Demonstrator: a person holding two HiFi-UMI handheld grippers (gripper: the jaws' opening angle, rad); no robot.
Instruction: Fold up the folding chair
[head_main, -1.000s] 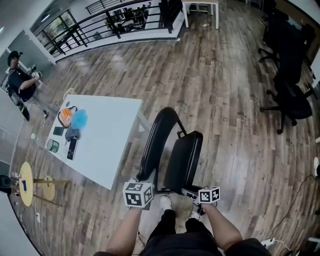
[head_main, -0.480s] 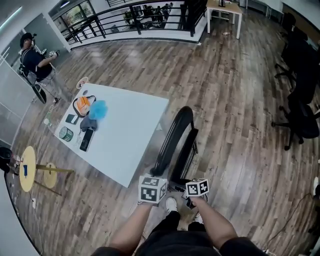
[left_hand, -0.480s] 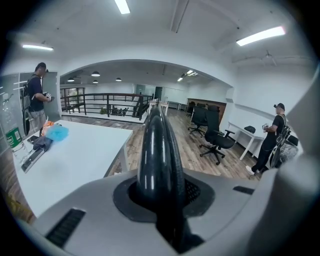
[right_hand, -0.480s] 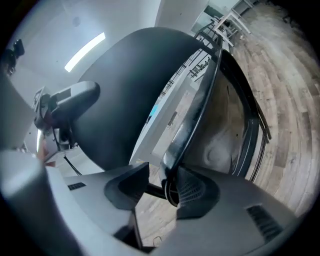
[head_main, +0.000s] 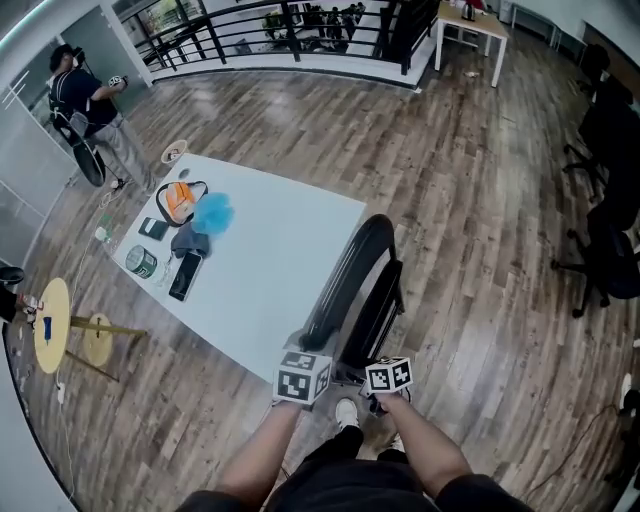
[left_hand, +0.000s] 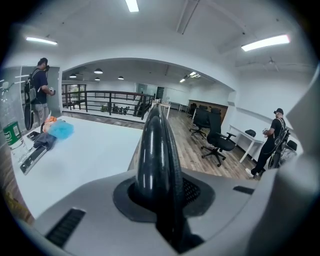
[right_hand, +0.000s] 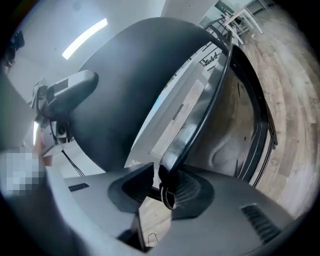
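Note:
The black folding chair (head_main: 362, 275) stands nearly flat beside the white table (head_main: 285, 270), its seat swung up against the backrest. My left gripper (head_main: 312, 352) is shut on the backrest's curved black edge (left_hand: 155, 150), which fills the gap between its jaws (left_hand: 160, 200). My right gripper (head_main: 378, 366) is at the chair's near lower side. Its jaws (right_hand: 160, 187) are closing with the seat's thin edge (right_hand: 192, 125) between them; the edge lies against one pad and a sliver of gap shows at the other.
On the table's far end lie an orange bag (head_main: 178, 200), a blue cloth (head_main: 212, 212), a phone and a can. A person (head_main: 85, 110) stands at the far left. Office chairs (head_main: 610, 240) stand at the right, round stools (head_main: 50, 330) at the left, and a railing (head_main: 300, 25) beyond.
The chair's seat has swung up from open to almost flat against the backrest. Both grippers have come closer together, and the chair now stands nearer the table.

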